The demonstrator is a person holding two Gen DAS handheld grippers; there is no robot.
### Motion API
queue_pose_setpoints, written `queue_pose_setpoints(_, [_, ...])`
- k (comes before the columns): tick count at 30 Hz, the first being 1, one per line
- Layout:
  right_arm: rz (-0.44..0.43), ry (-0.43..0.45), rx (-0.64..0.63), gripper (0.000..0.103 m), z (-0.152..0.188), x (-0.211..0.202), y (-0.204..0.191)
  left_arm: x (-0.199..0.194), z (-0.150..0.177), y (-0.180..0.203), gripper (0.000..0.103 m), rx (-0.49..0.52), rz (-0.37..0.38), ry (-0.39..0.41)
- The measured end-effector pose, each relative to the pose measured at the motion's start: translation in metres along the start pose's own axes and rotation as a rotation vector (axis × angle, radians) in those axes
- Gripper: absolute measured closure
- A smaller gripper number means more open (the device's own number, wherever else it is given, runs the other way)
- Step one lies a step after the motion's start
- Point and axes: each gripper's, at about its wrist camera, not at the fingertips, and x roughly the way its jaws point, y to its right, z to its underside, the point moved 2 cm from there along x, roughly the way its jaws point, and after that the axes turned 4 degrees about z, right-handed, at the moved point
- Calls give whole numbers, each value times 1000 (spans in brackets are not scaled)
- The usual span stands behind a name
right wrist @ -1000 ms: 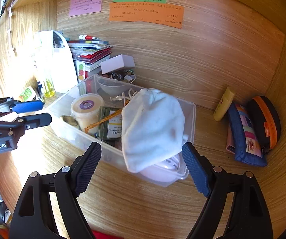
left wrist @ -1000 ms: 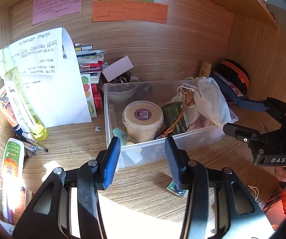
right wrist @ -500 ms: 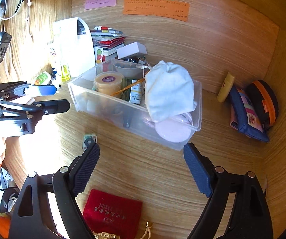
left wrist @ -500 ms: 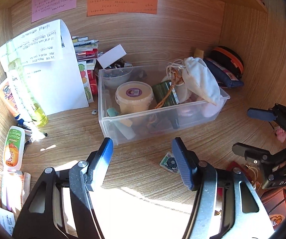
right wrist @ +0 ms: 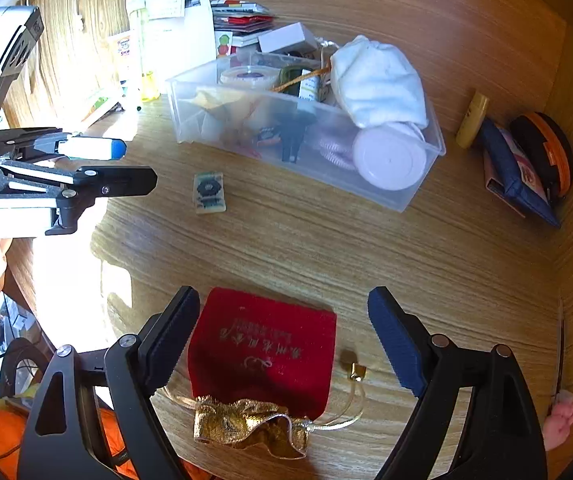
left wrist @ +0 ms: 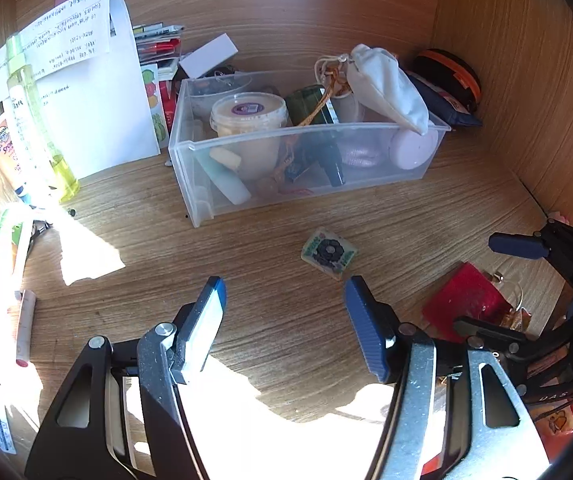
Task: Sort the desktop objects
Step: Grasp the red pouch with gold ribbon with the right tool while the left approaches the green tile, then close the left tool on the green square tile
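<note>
Sunlit wooden desk (left wrist: 286, 216) in a wood-walled nook; clear bin (left wrist: 306, 148) on it.

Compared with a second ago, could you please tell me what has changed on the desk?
Both grippers have backed away from the clear bin. The left gripper has just been opening, empty; the right gripper now straddles the red pouch, not gripping. Bin, small tile and pouch lie unmoved.

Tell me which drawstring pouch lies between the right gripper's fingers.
The red velvet pouch with the gold mouth, flat on the desk; the white pouch rests on the clear bin.
</note>
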Motion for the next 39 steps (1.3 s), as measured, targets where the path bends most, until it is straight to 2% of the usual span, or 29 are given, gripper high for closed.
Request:
queue_pose_setpoints(9, [-50,-40,83,18,18,5,11,15,4,11,41,14,19,-57])
queue_pose_setpoints(15, [-68,-10,79,19,21,5,9,26,-3,19,41,33,38,-77])
queue_pose_setpoints(17, [-76,1,70,28,21,4,8,30,-6,21,41,41,35,-86])
queue_pose_setpoints(19, [-91,8,55,46,20,3,6,34,-9,23,41,47,38,-95])
queue_pose_setpoints(23, [-97,16,39,59,19,3,5,42,-14,26,41,59,41,-109])
queue_pose_setpoints(25, [-100,14,45,78,18,3,8,45,-16,27,41,61,39,-112])
queue_pose_setpoints(28, [-125,10,75,85,16,6,16,49,-19,27,41,56,43,-118])
queue_pose_setpoints(32, [-105,25,87,87,12,4,25,53,-23,27,43,54,38,-120])
queue_pose_setpoints(34, [-92,40,91,87,9,1,30,55,-25,27,54,55,32,-123])
queue_pose_setpoints(36, [-80,51,101,87,3,-1,36,56,-26,26,58,51,28,-118])
queue_pose_setpoints(37, [-79,56,108,87,1,-2,39,55,-27,26,63,47,27,-114])
queue_pose_setpoints(39, [-77,67,122,87,-4,-4,45,54,-27,23,63,36,33,-110])
